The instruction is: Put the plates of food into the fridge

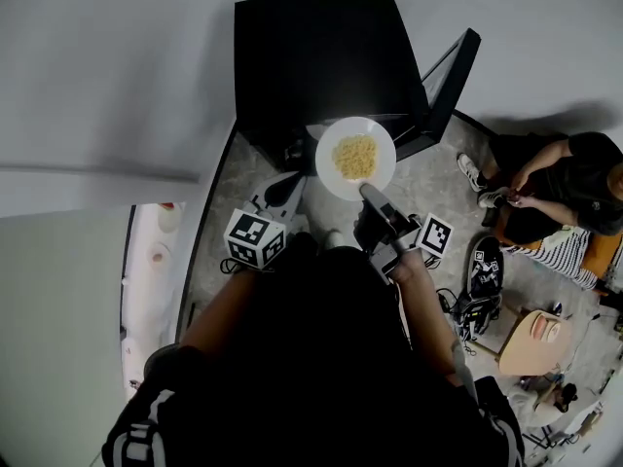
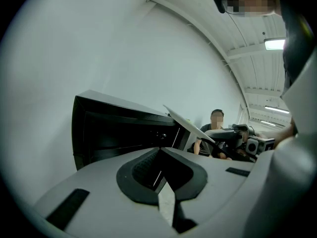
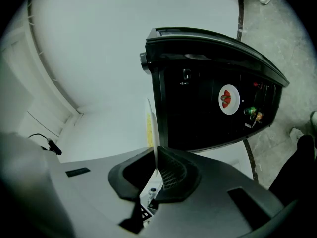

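Note:
A white plate [image 1: 355, 159] of yellow noodles hangs in front of the black fridge [image 1: 321, 56], whose door [image 1: 450, 81] stands open to the right. My right gripper [image 1: 368, 195] is shut on the plate's near rim. In the right gripper view the plate [image 3: 152, 128] shows edge-on between the jaws of my right gripper [image 3: 157, 155]. Inside the fridge [image 3: 208, 83] sits another plate [image 3: 229, 99] with red food. My left gripper [image 1: 282, 193] is to the left of the plate, shut and holding nothing. In the left gripper view that gripper [image 2: 159, 151] faces the fridge [image 2: 119, 128] and the tilted plate [image 2: 190, 125].
A person [image 1: 555, 188] sits on the floor to the right of the fridge door. Gear and cables [image 1: 482, 290] and a wooden stool [image 1: 535, 339] lie at the right. A white shelf with rolls [image 1: 161, 251] stands at the left. A green can [image 3: 250, 111] is inside the fridge.

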The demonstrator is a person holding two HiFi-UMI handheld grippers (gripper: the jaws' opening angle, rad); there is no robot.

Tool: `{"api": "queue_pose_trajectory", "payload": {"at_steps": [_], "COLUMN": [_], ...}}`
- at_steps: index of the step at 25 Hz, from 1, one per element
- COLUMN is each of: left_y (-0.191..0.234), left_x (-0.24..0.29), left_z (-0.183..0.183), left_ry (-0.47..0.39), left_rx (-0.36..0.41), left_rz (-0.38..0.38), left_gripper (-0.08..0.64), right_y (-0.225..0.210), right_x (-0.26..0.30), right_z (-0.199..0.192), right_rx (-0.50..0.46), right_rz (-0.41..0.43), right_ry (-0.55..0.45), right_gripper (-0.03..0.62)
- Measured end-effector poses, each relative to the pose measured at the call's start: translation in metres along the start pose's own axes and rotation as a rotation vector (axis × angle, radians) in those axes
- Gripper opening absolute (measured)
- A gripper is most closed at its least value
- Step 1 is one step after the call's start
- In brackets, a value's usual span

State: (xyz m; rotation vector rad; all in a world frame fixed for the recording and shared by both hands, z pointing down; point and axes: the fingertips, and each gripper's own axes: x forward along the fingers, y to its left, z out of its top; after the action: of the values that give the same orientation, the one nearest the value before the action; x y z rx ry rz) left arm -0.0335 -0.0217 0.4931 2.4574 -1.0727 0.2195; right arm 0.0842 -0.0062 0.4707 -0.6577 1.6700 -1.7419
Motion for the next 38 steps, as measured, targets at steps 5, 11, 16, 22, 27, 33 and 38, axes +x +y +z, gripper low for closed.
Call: {"api": "queue_pose_trajectory", "payload": {"at_steps": [5, 11, 16, 22, 27, 33, 38], "left_y": [-0.011, -0.03, -0.036, -0.035, -0.022, -0.007, 0.001], "left_x": [-0.005, -0.008, -0.013, -0.016, -0.021, -0.016, -0.011], "left_z": [-0.006, -0.023, -0.032, -0.043, -0.054, -0.072, -0.088], "left_ry": [-0.011, -0.012, -0.036, -0.066, -0.078, -0.05, -0.038], "left_rx": [-0.02, -0.032, -0.036, -0.029, 0.014, 0.019, 0.002], "left_rz": [0.055, 0.101, 0.137, 0.156, 0.168, 0.157, 0.145], "left_gripper": [0.02, 0.02, 0.02, 0.02, 0.02, 0.02, 0.02], "right_y": [-0.011, -0.034, -0.056, -0.079, -0.098, -0.12, -0.151], "right_x": [-0.013, -0.034, -0.036, -0.02, -0.01, -0.002, 0.006], "right_z": [-0.005, -0.003, 0.004, 0.011, 0.008, 0.011, 0.019], "right_rx": [0.004, 0.02, 0.021, 0.002, 0.0, -0.034, -0.054], "right_rz": [-0.028, -0.078, -0.104, -0.106, -0.097, -0.083, -0.113], "right_ry": [0.083, 0.153, 0.168, 0.162, 0.134, 0.092, 0.068], "right_gripper": [0.031, 0.032, 0.032, 0.032, 0.032, 0.032, 0.031]}}
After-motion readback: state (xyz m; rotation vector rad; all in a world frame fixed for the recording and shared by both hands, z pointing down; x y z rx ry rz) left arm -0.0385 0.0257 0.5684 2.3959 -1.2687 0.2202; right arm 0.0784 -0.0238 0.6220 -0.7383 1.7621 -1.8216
